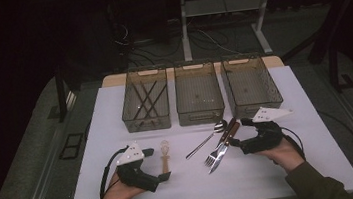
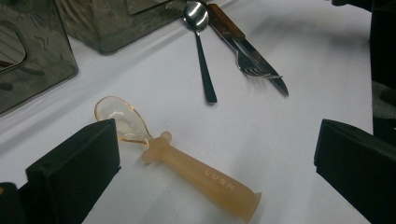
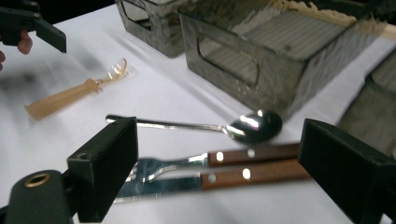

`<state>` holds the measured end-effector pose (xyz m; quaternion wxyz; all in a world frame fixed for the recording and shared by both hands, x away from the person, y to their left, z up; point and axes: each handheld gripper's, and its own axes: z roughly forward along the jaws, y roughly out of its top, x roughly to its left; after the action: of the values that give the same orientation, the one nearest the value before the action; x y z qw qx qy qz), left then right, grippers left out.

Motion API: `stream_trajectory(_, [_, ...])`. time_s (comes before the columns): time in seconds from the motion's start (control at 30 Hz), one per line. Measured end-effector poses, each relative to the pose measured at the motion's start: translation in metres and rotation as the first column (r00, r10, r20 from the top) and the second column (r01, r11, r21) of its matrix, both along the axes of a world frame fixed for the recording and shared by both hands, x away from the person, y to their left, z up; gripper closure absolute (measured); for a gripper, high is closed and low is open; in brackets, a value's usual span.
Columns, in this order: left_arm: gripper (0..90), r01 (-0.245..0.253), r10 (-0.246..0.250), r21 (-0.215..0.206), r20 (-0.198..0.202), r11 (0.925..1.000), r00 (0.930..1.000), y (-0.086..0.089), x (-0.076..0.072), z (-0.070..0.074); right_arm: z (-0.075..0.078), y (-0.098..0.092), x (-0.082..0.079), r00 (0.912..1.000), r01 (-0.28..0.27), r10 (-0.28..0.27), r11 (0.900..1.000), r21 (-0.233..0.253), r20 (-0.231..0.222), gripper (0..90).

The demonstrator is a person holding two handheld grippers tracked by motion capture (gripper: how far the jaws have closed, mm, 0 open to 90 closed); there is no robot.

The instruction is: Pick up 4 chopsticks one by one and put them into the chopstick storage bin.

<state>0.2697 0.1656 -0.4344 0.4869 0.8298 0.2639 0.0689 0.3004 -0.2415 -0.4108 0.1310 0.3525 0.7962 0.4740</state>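
The left hand-held gripper (image 2: 210, 158), jaws wide, straddles the amber plastic spoon (image 2: 187, 168) lying at lower centre of the left gripper view on the white worktop (image 2: 299, 56). A good grasp would probably close across the thick handle, low and level. The right hand-held gripper (image 3: 215, 172), also wide, frames the wood-handled fork (image 3: 224, 158) and knife (image 3: 233, 179).

Three smoky translucent bins stand in a row at the 12 o'clock edge of the white counter (image 1: 309, 129): the left bin (image 1: 147, 119) holds thin dark sticks, while the middle bin (image 1: 200, 108) and the right bin (image 1: 251, 83) look bare. Beyond the counter, toward 12 o'clock, a desk frame (image 1: 222, 6) stands over tangled cables (image 1: 208, 38) on the dark floor.
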Motion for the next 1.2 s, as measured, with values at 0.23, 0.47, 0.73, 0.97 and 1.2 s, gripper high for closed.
stream_trajectory(0.23, [0.0,-0.014,0.014,0.018,0.010,0.9997,0.9998,0.001,-0.004,0.001,-0.010,-0.019,-0.019,0.9999,0.013,-0.013,1.000,0.004,-0.007,11.8])
stream_trajectory(0.47, [0.0,-0.028,0.028,0.020,0.010,0.9994,0.9996,0.002,-0.005,0.001,-0.025,-0.032,-0.027,0.9989,0.036,-0.037,0.999,-0.030,-0.030,11.9])
stream_trajectory(0.73, [0.4,-0.041,0.041,0.036,0.006,0.9985,0.9991,0.003,-0.005,0.000,-0.030,-0.041,-0.037,0.9978,0.051,-0.054,0.997,-0.066,-0.039,11.9])
stream_trajectory(0.97, [5.5,-0.056,0.055,0.053,0.031,0.9970,0.9980,0.002,-0.003,0.003,-0.030,-0.045,-0.041,0.9972,0.061,-0.063,0.996,-0.064,-0.040,11.9])
stream_trajectory(1.2, [17.7,-0.085,0.083,0.067,0.039,0.9941,0.9958,0.004,0.003,0.006,-0.031,-0.042,-0.041,0.9977,0.053,-0.056,0.996,-0.073,-0.038,11.9])
